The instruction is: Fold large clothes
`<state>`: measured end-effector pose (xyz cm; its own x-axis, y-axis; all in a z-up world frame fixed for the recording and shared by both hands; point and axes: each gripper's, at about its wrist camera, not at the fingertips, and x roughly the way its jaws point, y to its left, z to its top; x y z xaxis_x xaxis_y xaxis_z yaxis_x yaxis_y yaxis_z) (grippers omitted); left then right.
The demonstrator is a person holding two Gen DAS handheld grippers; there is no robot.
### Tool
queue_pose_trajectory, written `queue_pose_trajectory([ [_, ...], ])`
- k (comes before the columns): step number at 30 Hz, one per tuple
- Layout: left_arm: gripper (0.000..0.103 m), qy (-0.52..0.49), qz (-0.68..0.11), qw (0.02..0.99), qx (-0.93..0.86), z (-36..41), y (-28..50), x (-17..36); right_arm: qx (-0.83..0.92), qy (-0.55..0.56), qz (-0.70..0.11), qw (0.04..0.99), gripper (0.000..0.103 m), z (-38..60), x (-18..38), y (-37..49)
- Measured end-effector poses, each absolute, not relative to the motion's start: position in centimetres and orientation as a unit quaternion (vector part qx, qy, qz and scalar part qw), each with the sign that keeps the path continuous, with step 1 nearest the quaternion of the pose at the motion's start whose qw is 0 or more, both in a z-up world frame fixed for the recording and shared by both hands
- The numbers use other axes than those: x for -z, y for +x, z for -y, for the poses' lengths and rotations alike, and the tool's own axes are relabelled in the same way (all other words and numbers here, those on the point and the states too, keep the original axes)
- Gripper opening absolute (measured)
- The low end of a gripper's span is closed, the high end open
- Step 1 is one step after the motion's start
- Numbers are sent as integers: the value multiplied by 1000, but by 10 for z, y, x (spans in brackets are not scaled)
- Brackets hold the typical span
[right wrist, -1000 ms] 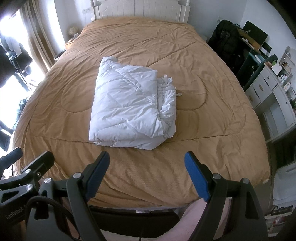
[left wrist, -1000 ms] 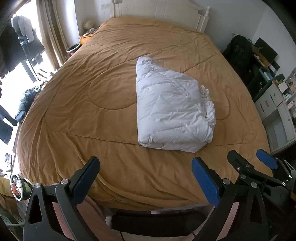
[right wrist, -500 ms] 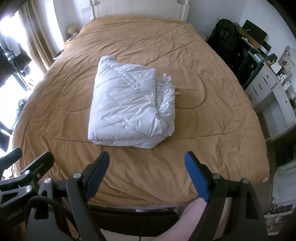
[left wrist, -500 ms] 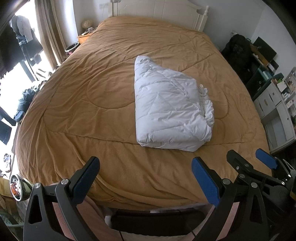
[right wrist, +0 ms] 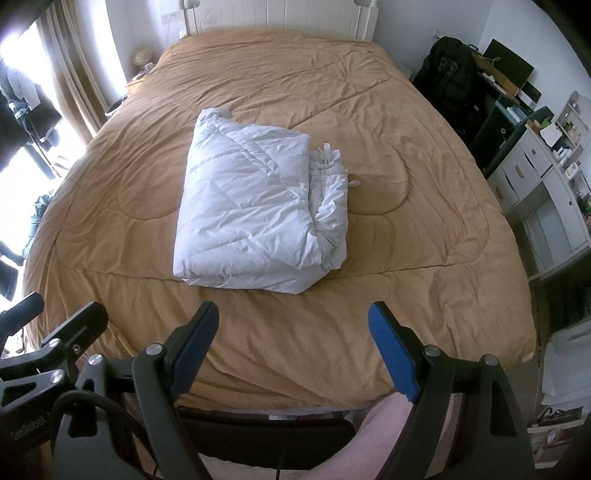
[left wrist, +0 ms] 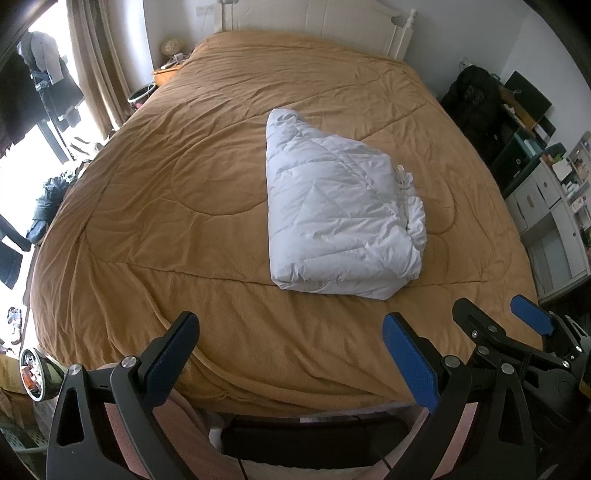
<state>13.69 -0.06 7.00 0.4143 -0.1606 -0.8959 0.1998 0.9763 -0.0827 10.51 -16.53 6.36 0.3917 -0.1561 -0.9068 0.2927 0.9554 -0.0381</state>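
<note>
Nothing has shifted over the last moment: the white quilted padded garment [left wrist: 340, 218], folded into a thick bundle, lies mid-bed on the tan bedspread [left wrist: 155, 206], while left gripper [left wrist: 291, 354] and right gripper [right wrist: 295, 339] hover at the foot edge, jaws wide, empty, so folding looks complete

Lies folded on the bedspread [left wrist: 177, 206] near the middle of the bed, the quilt [left wrist: 332, 206], well short of the headboard [left wrist: 317, 26] behind it and back from the foot edge in front. Hover side by side over that foot edge, apart from the quilt and touching nothing, the left gripper [left wrist: 291, 347] and right gripper [right wrist: 291, 332], the right one just beside the left on its right. Stand off the bed's left a curtain [left wrist: 96, 74] and window, off its right a backpack [right wrist: 448, 77] and behind-to-front a row of shelves [right wrist: 546, 173].
</note>
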Motion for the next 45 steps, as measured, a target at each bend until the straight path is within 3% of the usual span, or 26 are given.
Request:
queue_pose_trajectory([
  [45, 100, 22, -534, 838, 111, 0, 134, -69, 134, 62, -537, 830, 83, 169, -65, 102],
])
